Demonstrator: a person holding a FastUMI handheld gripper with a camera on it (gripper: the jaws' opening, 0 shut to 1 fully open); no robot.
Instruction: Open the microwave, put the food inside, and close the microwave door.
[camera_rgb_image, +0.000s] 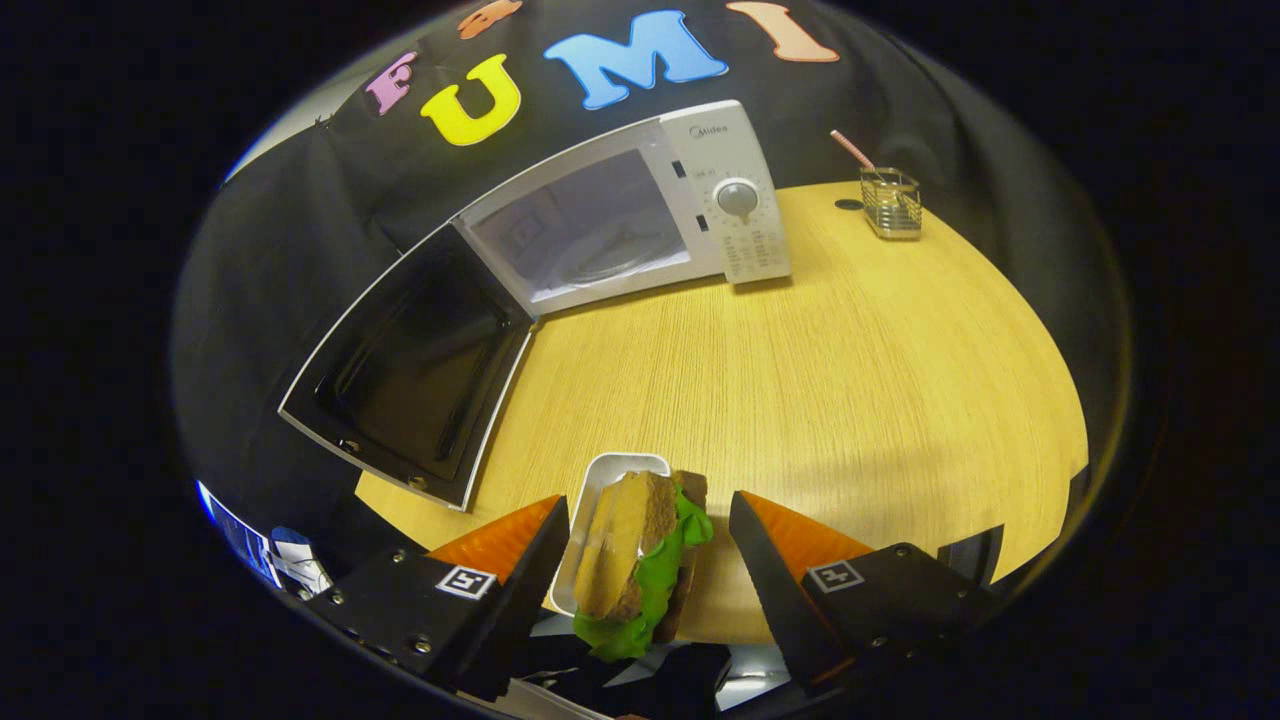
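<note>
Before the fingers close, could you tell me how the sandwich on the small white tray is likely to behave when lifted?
The brown-bread sandwich looks soft and layered, so it may squash. Its green lettuce overhangs loosely and could slip out. It leans on the small white tray between the open hand-held gripper fingers, so it might topple.

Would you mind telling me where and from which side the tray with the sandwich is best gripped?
Probably by its long side walls. The tray is narrow and lies lengthwise between the fingers, so coming in from its near end, as the tool is now, sets one finger on each side. The sandwich leans across it with lettuce overhanging, so stay low on the walls. The tool is open, its fingers not yet pressing on the tray.
</note>
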